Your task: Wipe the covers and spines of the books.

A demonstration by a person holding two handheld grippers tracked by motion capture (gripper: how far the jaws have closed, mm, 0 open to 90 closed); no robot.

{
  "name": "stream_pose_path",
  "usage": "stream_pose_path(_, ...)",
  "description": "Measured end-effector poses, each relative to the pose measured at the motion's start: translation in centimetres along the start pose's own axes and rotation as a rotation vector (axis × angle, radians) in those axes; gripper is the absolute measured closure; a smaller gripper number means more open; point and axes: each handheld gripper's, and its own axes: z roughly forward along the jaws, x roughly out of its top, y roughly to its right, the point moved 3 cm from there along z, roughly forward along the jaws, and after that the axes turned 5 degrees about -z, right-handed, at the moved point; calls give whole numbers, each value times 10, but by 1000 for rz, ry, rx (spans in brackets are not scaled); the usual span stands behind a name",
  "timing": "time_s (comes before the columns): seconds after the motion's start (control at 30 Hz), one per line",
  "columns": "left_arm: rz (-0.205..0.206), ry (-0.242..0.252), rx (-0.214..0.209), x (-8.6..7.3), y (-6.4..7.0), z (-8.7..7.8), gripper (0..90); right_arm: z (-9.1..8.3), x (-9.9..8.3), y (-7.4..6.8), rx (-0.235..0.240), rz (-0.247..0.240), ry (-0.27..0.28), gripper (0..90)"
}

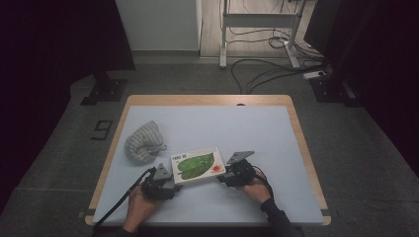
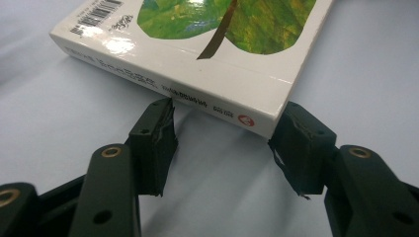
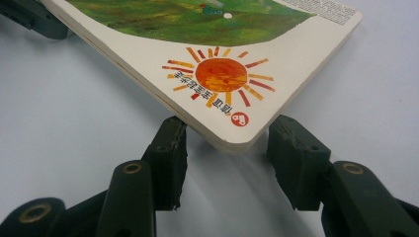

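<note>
Book (image 1: 197, 166) with the green leaf and orange sun on its cover lies flat on my pale blue surface (image 1: 222, 126), a little toward six o'clock from the middle; my left gripper (image 1: 170, 185) sits at the book's eight o'clock corner and my right gripper (image 1: 223, 178) at its four o'clock corner; in the left gripper view the jaws are spread, one pad (image 2: 157, 140) just under the spine edge and the other against the corner, nothing pinched between them; in the right gripper view the jaws are likewise spread, straddling the rounded corner below the sun, with the book (image 3: 217, 64) edge just above the pads; a striped grey cloth (image 1: 143, 141) lies bunched near the book at ten o'clock, apart from it.
</note>
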Motion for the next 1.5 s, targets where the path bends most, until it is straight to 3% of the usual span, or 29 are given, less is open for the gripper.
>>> stream_pose_path(0.23, 10, -7, -3, -2, 2, -2, 435, -3, -2, -2, -9, -10, -2, 482)
stream_pose_path(0.53, 17, 0, -44, -2, -2, -12, 409, -9, -5, -1, 0, -9, 24, 474)
stream_pose_path(0.67, 16, 9, -43, 1, -8, -18, 355, -16, -6, 1, -10, -26, 33, 405)
stream_pose_path(0.8, 18, 27, -22, 4, -16, -24, 285, -23, -9, 6, -36, -36, 39, 289)
stream_pose_path(1.0, -10, 39, -32, 9, -28, -35, 194, -34, -21, 18, -95, -20, 43, 124)
stream_pose_path(1.1, -16, 38, -21, 10, -35, -39, 156, -38, -28, 24, -135, 1, 35, 112)
stream_pose_path(1.27, -49, 69, -15, 15, -48, -47, 137, -44, -40, 30, -183, 31, 21, 0)
stream_pose_path(1.5, -69, 115, 20, 20, -64, -58, 118, -45, -56, 39, -226, 89, -8, 0)
